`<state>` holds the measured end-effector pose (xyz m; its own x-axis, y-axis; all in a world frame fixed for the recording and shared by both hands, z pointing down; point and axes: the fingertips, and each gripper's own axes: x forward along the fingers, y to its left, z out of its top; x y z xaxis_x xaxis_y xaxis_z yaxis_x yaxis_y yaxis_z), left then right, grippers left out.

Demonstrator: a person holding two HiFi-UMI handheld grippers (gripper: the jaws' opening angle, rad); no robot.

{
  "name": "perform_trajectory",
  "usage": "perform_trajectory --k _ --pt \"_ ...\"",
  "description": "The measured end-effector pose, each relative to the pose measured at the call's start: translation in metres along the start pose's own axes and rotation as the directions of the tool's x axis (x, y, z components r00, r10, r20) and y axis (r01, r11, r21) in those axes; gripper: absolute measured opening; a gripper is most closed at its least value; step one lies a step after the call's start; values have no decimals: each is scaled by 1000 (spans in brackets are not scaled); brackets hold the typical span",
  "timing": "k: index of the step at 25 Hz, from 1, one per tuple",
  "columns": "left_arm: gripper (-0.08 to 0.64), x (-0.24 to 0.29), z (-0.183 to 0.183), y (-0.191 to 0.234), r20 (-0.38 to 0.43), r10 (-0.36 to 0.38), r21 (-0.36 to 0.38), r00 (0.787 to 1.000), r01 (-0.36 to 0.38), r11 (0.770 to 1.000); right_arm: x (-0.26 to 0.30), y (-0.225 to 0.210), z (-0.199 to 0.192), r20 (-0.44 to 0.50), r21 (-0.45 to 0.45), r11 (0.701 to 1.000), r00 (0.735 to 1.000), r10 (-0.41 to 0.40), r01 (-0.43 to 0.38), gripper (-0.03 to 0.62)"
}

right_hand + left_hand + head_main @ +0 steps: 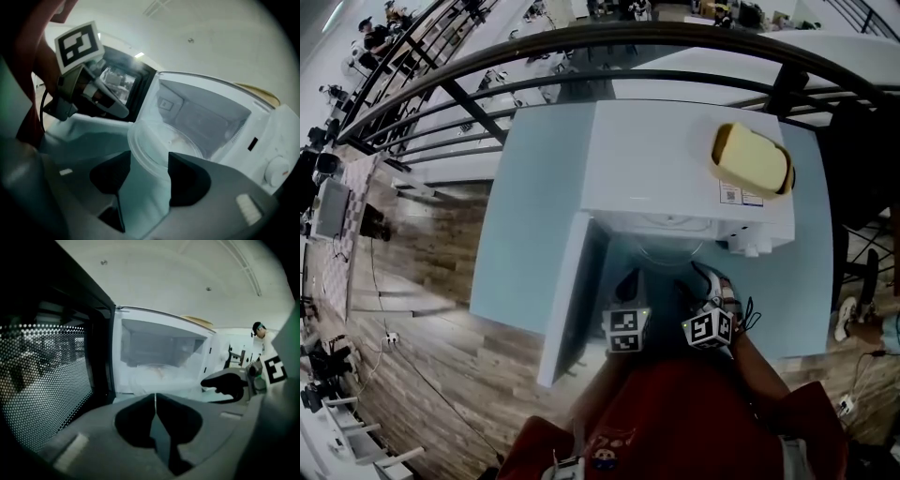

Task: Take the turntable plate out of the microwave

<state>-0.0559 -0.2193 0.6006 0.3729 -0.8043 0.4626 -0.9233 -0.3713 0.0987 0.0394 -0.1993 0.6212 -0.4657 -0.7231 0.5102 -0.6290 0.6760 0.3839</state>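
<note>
We catch the lift-out under way: our right gripper [149, 157], jaws about half apart, grips the near rim of the clear round glass turntable plate [164, 140]. The plate sits tilted at the mouth of the boxy white microwave [675, 169], its front edge past the threshold and the rest inside the cavity. Our left gripper [155, 397] hovers empty beside the dark mesh-windowed door [47, 380], its jaws pressed together. Next, we judge, comes a slow, level draw toward us, clear of the door frame, then a setting-down on the pale blue table [534, 206].
</note>
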Motion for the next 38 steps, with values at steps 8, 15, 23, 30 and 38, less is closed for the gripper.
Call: perform_trajectory --k 8,15,23,30,38 --pt "21 -3 4 -5 17 0 17 1000 -1 1000 -19 -37 7 70 392 917 992 -103 67 233" --pt "25 -4 3 -8 17 1 28 1000 -1 1000 -32 -53 9 97 498 862 982 -161 92 216" --pt "80 -3 -3 -7 12 6 2 1000 -6 1000 -37 -57 5 94 511 853 979 -180 108 15" --pt "246 7 -19 -13 -32 -75 -178 997 68 982 -35 -54 4 97 512 854 982 -163 91 0" --pt "344 26 -31 -26 -15 -228 -457 974 196 867 -36 -50 3 89 489 868 986 -142 81 0"
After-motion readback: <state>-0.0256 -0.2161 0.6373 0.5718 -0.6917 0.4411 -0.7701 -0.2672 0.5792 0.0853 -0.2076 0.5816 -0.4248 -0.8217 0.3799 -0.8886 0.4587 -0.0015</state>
